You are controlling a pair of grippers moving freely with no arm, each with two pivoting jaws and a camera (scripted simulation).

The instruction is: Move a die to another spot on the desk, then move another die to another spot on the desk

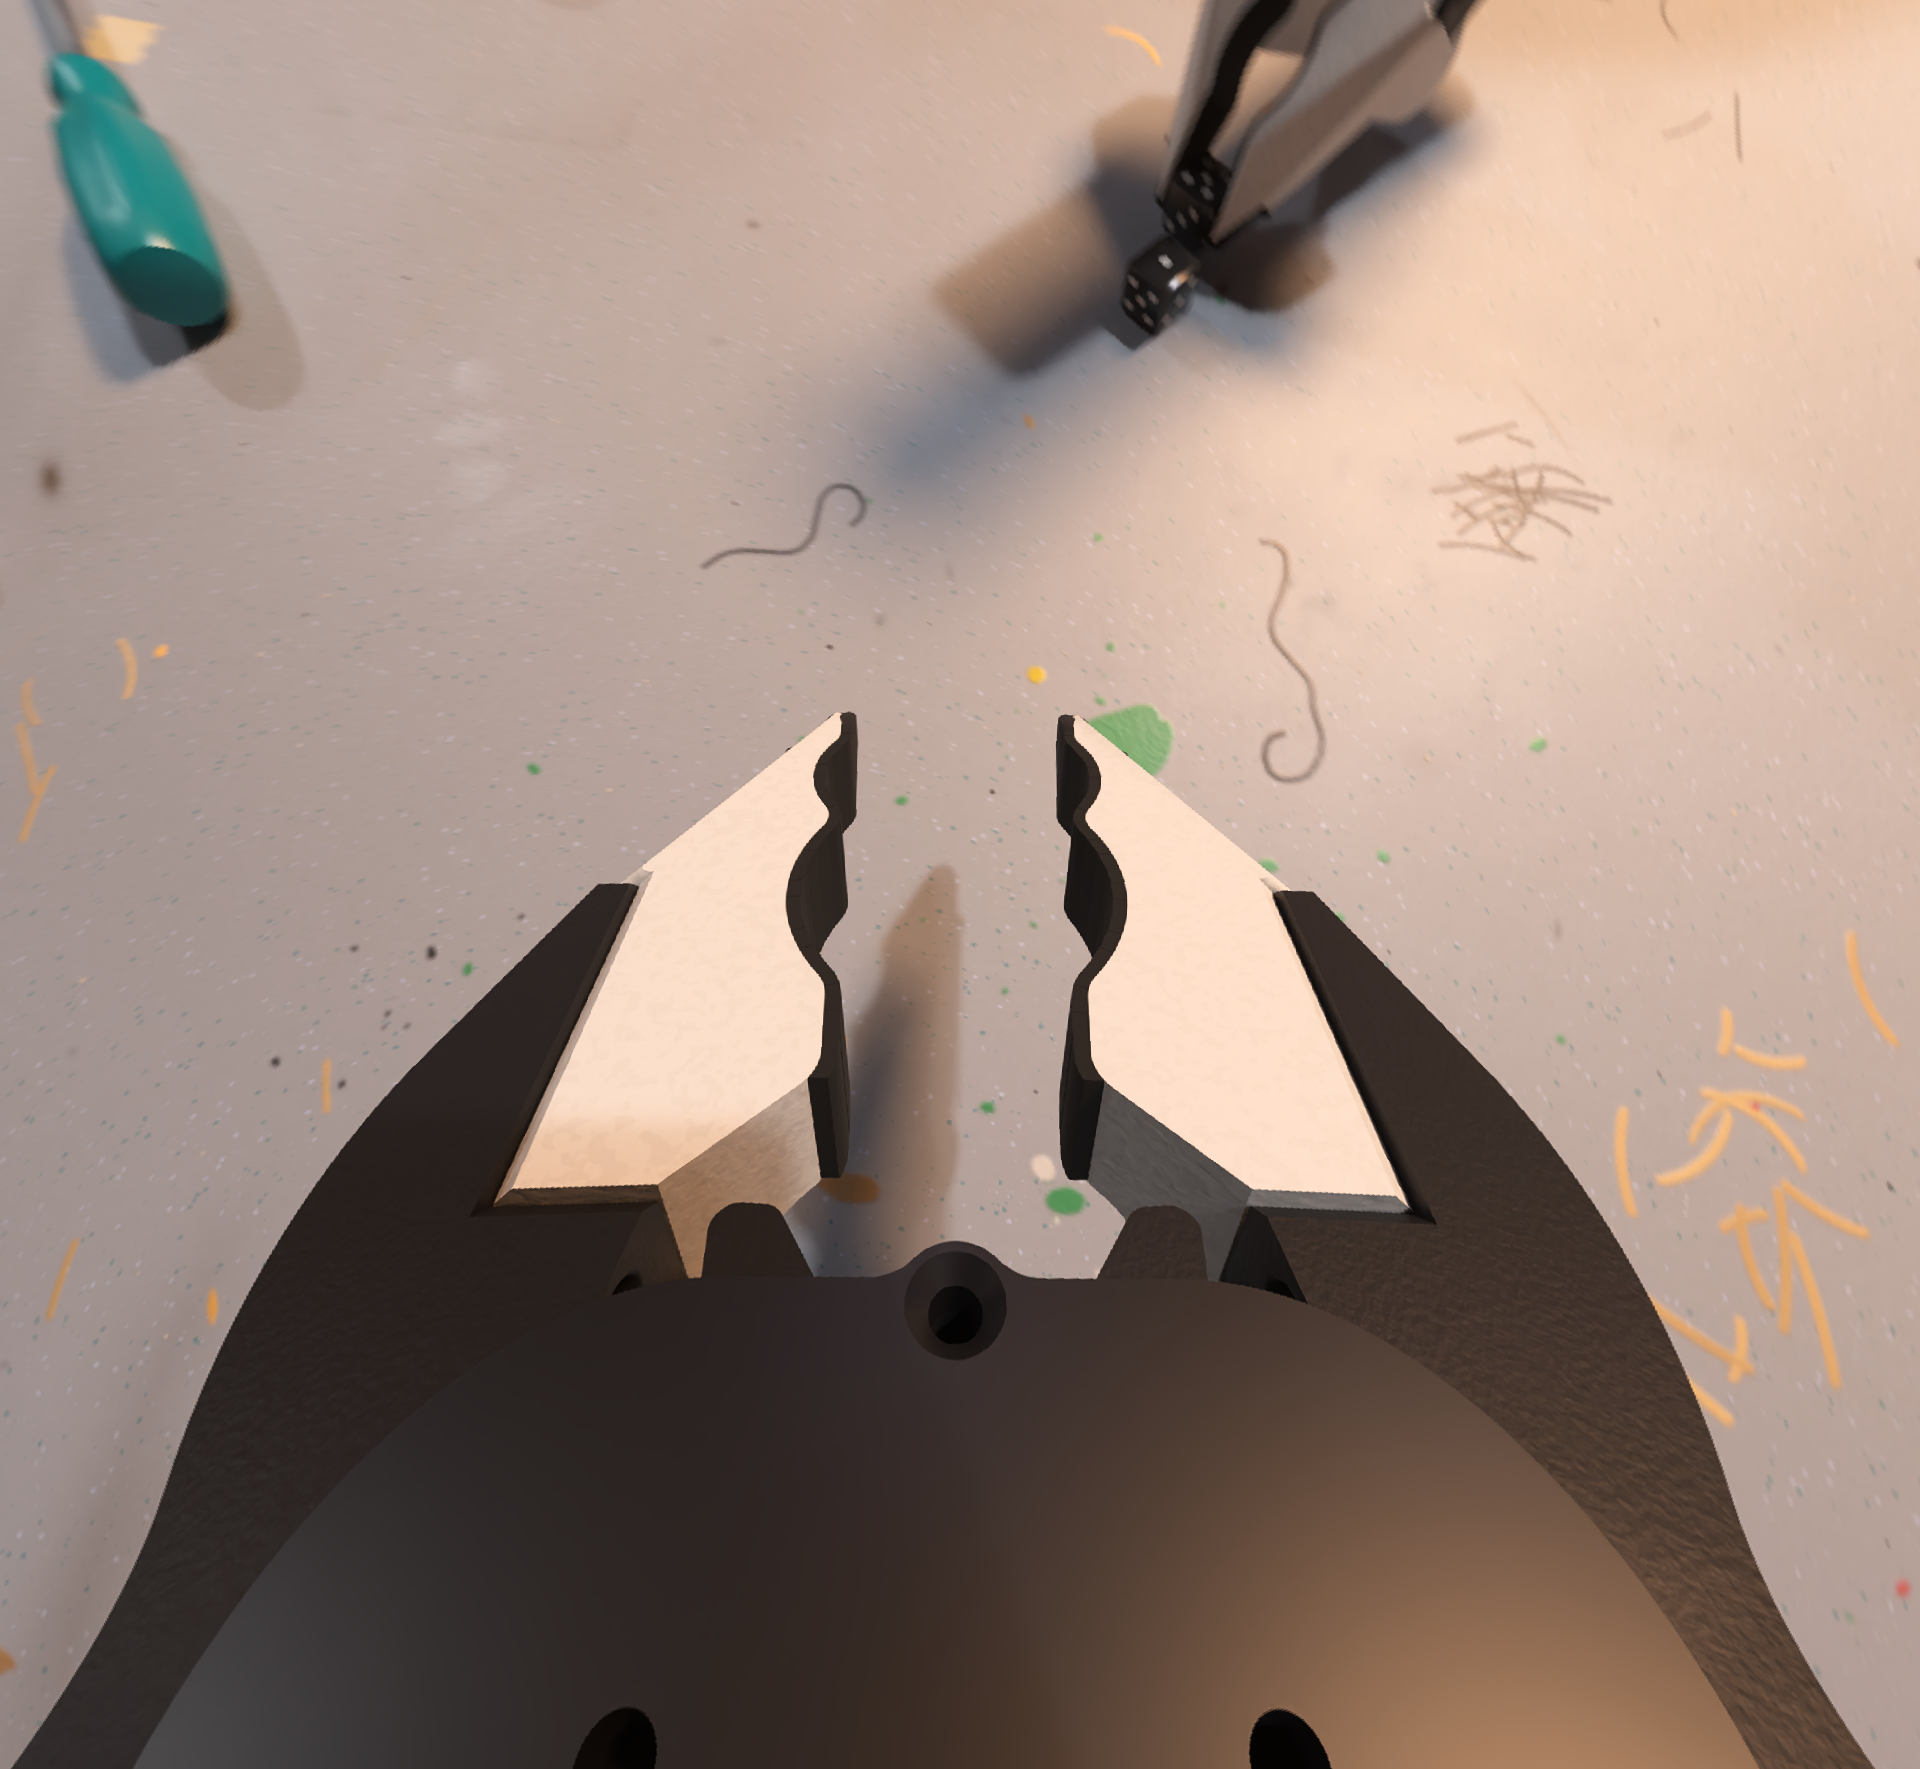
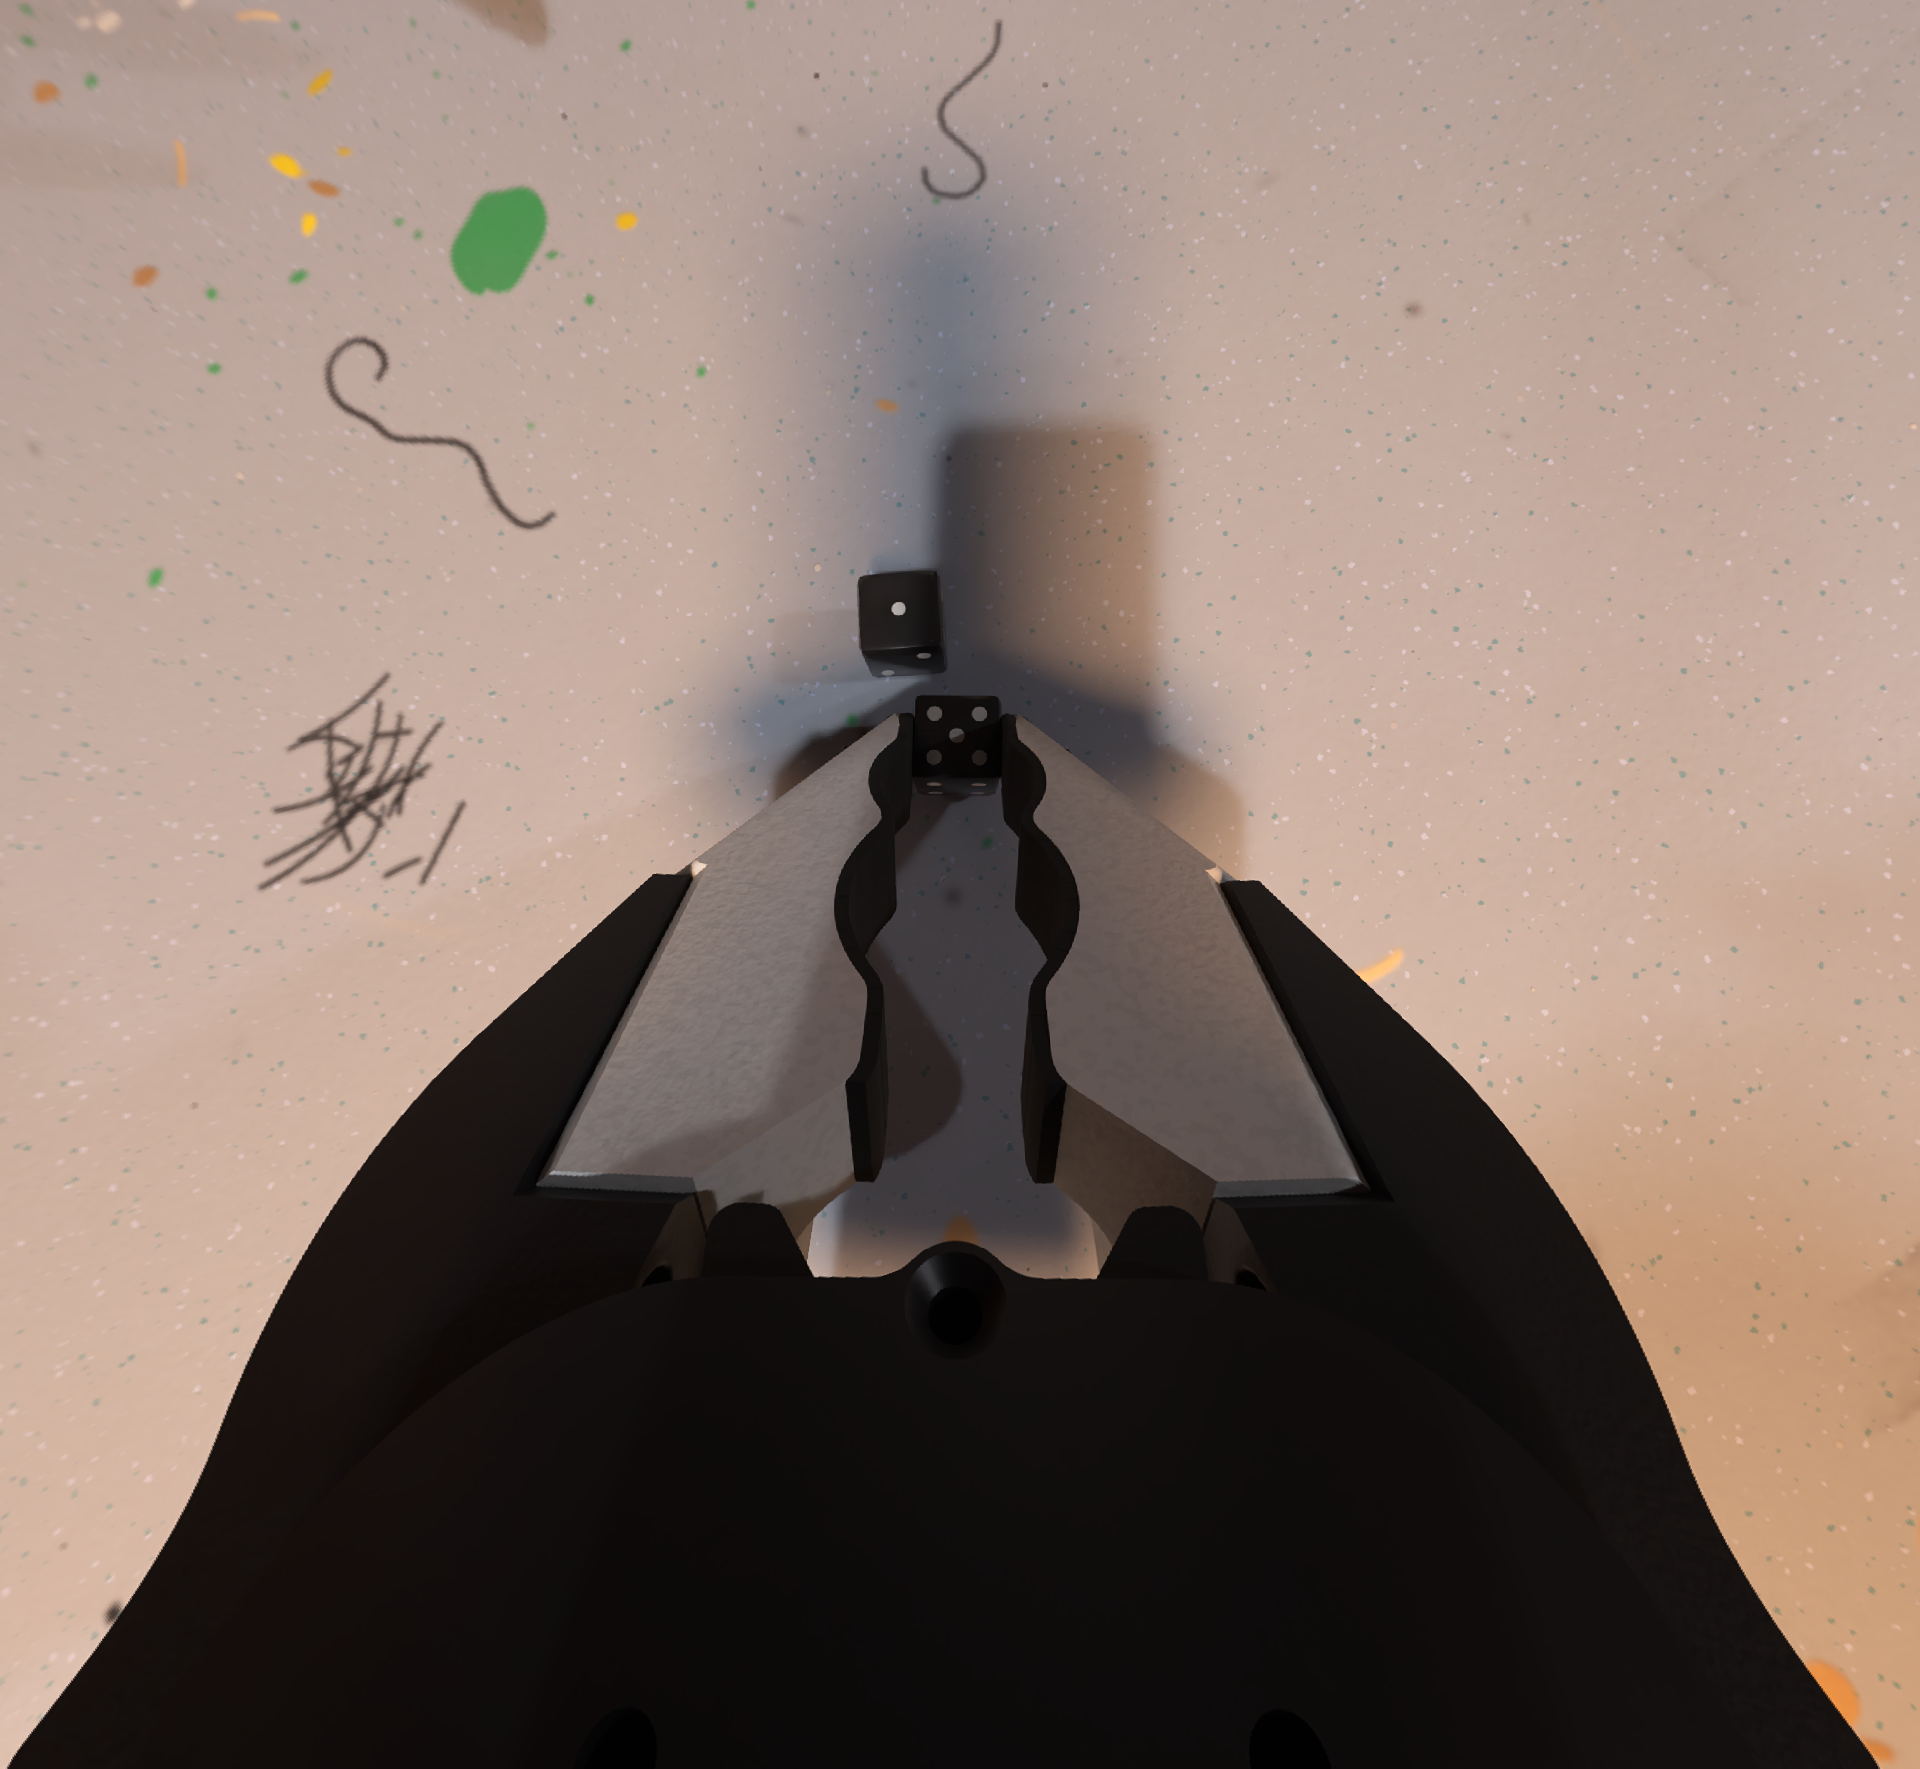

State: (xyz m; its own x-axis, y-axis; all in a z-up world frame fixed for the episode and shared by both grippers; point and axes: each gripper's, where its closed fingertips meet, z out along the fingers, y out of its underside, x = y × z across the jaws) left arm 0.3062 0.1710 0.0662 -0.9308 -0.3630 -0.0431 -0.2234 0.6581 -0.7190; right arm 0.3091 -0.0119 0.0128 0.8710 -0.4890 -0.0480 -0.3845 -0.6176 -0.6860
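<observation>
Right gripper (image 2: 957,745) fingers clamp 1 black die (image 2: 957,745) at center frame; 2nd die (image 2: 900,621) just above on tabletop (image 2: 1455,369). Left gripper (image 1: 956,743) fingers apart, w/ nothing between.

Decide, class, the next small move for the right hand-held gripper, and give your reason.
Probably lift straight up a little. The right hand-held gripper appears shut on one black die, low at the desk, and the second die lies just beyond its tips, so sliding forward might knock it.
</observation>
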